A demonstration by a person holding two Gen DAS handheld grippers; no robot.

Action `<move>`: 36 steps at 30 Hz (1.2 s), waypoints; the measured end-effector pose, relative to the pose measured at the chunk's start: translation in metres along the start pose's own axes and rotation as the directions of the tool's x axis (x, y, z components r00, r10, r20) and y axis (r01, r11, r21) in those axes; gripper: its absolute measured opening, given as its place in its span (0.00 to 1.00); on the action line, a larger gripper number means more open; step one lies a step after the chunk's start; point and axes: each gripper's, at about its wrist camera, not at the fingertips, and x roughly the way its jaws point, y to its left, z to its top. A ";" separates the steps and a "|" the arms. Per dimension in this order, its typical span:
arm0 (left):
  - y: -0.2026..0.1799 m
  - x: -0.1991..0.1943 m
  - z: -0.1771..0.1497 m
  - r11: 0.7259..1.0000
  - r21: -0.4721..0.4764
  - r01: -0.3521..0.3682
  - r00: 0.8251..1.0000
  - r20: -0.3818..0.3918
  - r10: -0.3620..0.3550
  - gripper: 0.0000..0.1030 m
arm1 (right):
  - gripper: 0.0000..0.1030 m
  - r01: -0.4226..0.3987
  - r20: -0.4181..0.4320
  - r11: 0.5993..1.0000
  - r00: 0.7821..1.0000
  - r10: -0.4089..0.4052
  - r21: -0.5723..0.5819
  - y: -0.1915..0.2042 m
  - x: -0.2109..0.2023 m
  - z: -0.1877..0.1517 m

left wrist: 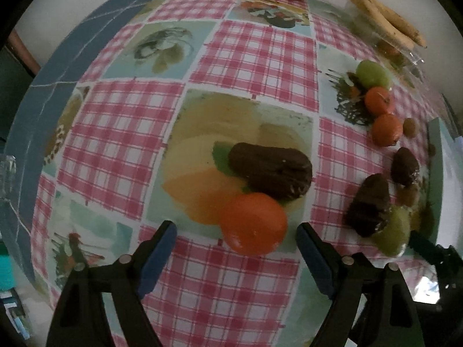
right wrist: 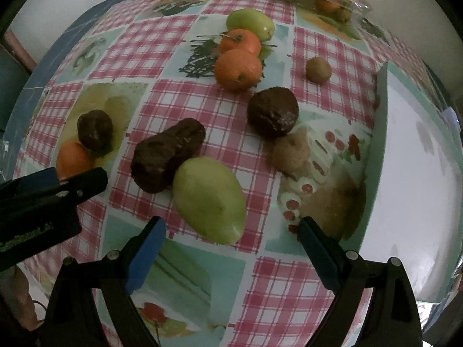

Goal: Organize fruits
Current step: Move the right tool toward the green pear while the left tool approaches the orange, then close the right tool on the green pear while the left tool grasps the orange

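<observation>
Surface: checked tablecloth with fruit prints.
Left gripper: jaws wide, empty, orange between them, lower centre.
Right gripper: jaws wide, empty, green mango between them.

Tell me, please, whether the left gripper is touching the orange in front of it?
Apart. In the left wrist view the open left gripper flanks the orange, with tablecloth visible between each pad and the fruit.
</observation>
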 end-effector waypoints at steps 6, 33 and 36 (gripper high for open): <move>0.016 0.008 0.001 0.999 -0.041 -0.017 1.000 -0.017 0.016 1.00 | 0.91 -0.001 0.026 1.000 1.000 0.001 0.000 0.001 0.002 0.002; 0.007 -0.038 0.008 0.995 -0.011 0.095 0.995 -0.009 -0.095 0.40 | 0.42 -0.014 0.098 0.999 0.995 0.018 -0.044 0.014 -0.012 0.013; 0.009 -0.039 0.008 0.992 -0.030 0.119 0.993 -0.015 -0.120 0.40 | 0.41 -0.014 0.100 0.999 0.995 0.018 -0.040 0.014 -0.011 0.013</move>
